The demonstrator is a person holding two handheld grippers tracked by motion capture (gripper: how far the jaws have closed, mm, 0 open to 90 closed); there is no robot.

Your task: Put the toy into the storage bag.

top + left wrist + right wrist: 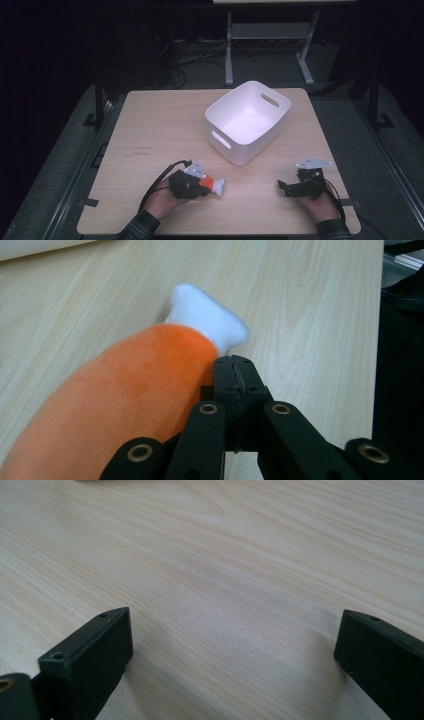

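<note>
Left gripper (234, 371) low at near edge, jaws pressed together w/ nothing between, plush drumstick (125, 390) touching alongside; right gripper (230, 645) jaws wide apart over bare wooden table (160, 125); white bin (247, 120) sits mid-table, well apart from drumstick

A pale wood tabletop (165, 130) carrying two things.
A white bin (247, 121) with cut-out handles is set on the far half, right of centre, turned at an angle to the edges. An orange plush toy with a white end (214, 185) is seen lying near the front edge, left of centre, well apart from the bin. Light, even grain is shown across the bare surface.
</note>
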